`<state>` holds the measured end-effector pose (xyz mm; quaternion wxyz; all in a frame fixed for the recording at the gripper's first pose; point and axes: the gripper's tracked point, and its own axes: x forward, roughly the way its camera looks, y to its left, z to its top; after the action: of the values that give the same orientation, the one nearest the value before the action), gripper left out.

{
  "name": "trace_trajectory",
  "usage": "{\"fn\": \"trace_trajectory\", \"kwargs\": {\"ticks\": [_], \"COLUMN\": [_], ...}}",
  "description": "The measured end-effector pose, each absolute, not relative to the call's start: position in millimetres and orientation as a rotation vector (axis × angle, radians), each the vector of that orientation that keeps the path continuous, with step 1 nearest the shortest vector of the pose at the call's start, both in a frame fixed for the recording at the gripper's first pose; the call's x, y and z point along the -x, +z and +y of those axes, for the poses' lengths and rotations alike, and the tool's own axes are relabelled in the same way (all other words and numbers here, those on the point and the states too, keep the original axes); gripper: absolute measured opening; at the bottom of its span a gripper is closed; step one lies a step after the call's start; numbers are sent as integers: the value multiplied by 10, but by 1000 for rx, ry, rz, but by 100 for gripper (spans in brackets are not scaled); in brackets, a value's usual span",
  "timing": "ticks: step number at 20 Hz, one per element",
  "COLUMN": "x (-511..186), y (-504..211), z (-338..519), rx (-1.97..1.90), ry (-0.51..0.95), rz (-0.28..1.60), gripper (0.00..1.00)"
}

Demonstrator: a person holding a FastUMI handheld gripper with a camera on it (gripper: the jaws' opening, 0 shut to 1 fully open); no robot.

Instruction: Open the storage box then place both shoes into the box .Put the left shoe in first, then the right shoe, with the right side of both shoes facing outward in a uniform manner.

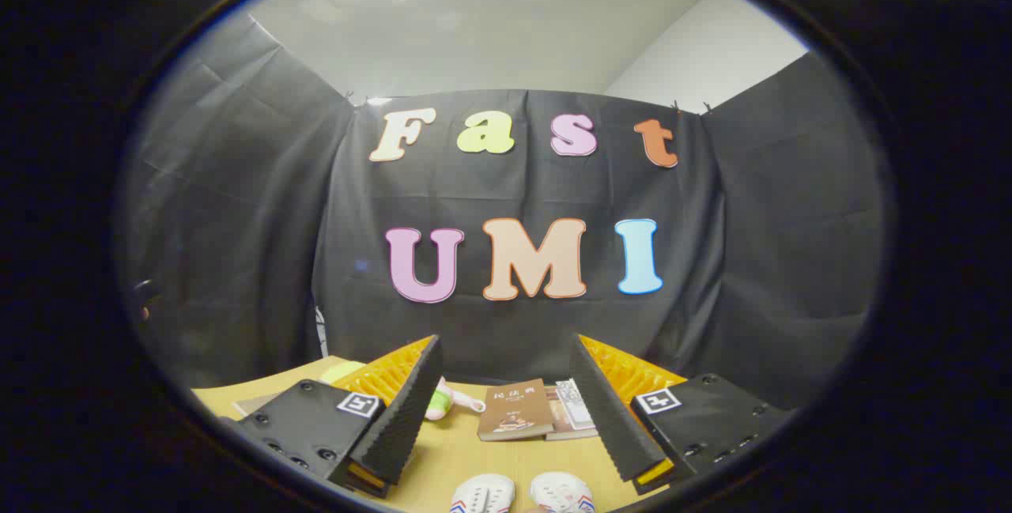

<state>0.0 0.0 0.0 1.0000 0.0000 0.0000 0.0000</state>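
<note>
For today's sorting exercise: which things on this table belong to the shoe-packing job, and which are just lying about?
Job:
pair of white shoes, between the open fingers

Lying about:
brown book
booklet beside it
soft toy behind one finger

Gripper [506, 410] held level, fingers spread, empty.

Hand-held gripper [506, 410]: two wedge-shaped fingers [403, 410], inner faces covered in fine ribbed texture, set wide apart with nothing between them. Outer sides of the fingers carry ridged, grooved panels. Each finger sits on a flat dark mounting block [304, 422] with rounded corners, dotted with recessed screw holes. One small square black-and-white marker tag [357, 404] on each block, near the finger base
</note>
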Motion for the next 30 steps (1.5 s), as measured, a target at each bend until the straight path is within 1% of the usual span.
{"fn": "trace_trajectory", "kwargs": {"ticks": [12,19,25,30], "x": [-61,-37,-15,31], "y": [193,165,135,-79], "z": [-210,-307,-194,152], "rx": [2,10,15,-82], "ry": [-52,-77,-47,70], "rz": [-39,-33,-27,7], "gripper": [100,100,100,100]}}
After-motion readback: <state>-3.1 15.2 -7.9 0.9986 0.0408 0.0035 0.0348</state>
